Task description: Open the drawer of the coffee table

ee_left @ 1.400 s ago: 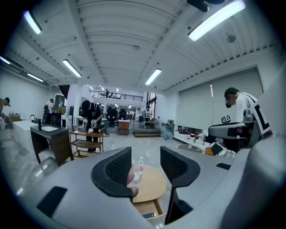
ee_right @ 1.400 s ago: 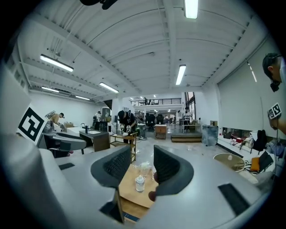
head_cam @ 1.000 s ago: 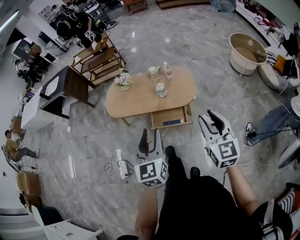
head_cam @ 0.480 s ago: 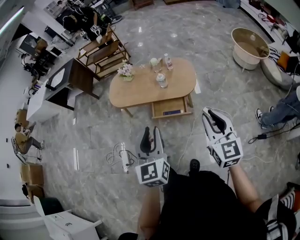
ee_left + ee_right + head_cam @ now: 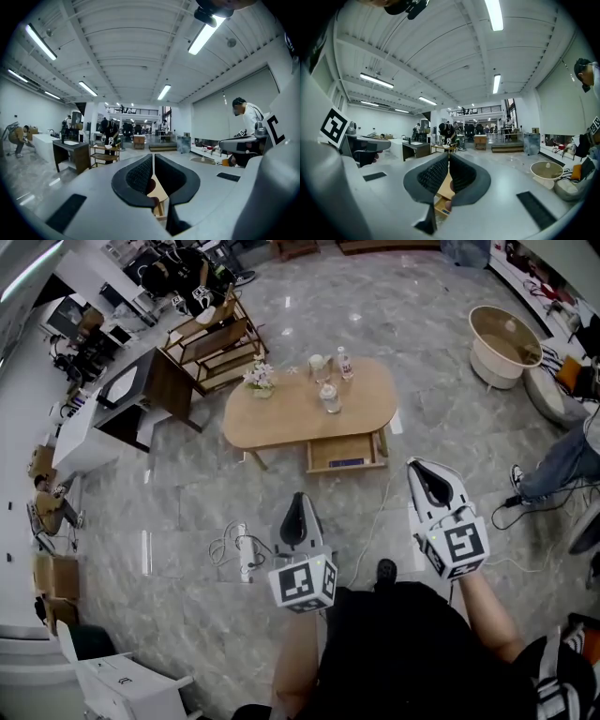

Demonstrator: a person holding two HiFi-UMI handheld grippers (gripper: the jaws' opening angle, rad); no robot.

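The left gripper point(image 5: 153, 161) points level. Its jaws have just been closing and now stand almost together, with nothing between them. Through the gap below the gripper's tips shows a strip of the wooden coffee table point(image 5: 157, 191). Left of the gripper stands a dark cabinet point(image 5: 70, 153). To the gripper's right is a person in a white top point(image 5: 249, 117).

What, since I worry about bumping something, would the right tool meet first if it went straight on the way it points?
Probably nothing near: the right tool points level over the floor toward the coffee table, near its open drawer. The table seems lower, so it may pass above; depth is unclear.
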